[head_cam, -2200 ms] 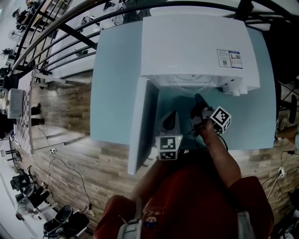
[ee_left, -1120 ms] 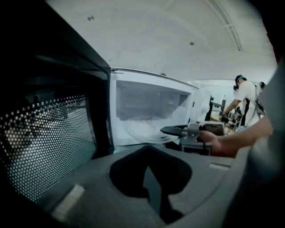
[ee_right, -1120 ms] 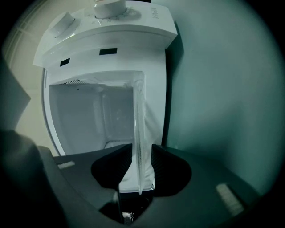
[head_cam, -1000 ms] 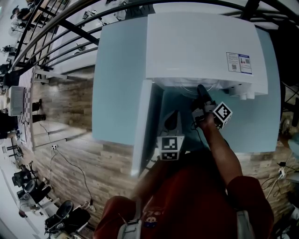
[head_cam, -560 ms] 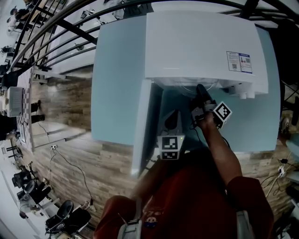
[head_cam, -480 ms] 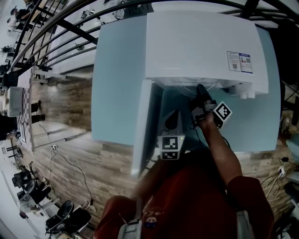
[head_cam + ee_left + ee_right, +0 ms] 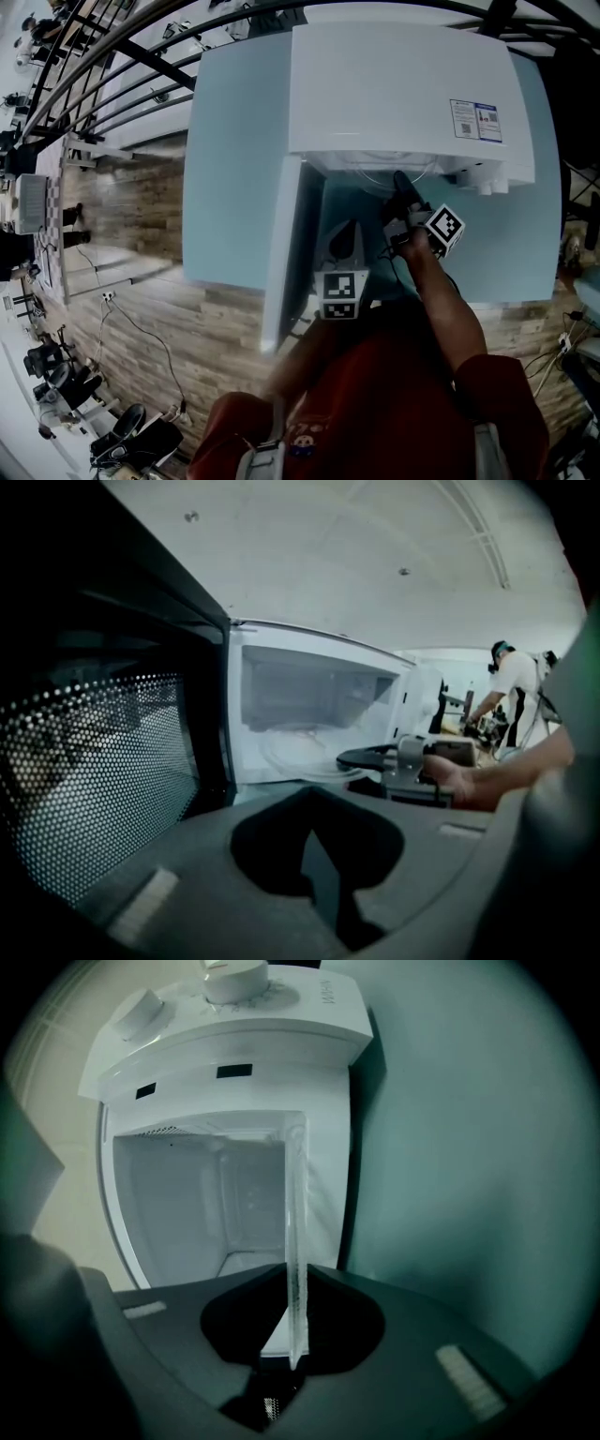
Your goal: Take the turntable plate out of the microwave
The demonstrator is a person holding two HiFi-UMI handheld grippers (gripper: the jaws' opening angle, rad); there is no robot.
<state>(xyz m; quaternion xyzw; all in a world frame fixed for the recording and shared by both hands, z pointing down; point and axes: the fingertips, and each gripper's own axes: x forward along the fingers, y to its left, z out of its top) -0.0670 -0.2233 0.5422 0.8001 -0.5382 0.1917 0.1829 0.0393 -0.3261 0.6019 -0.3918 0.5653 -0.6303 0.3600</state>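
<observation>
Now, plate [image 7: 296, 1213] pinched between right tongs [image 7: 296, 1279], closing

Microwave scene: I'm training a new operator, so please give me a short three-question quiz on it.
1. True or false: the microwave door is shut.
2. Which gripper has the turntable plate between its jaws?
3. Fill in: the microwave stands on a light ___ table.
Key: 1 false, it stands open. 2 the right gripper; its jaws have just been closing on the plate's rim. 3 blue.
</observation>
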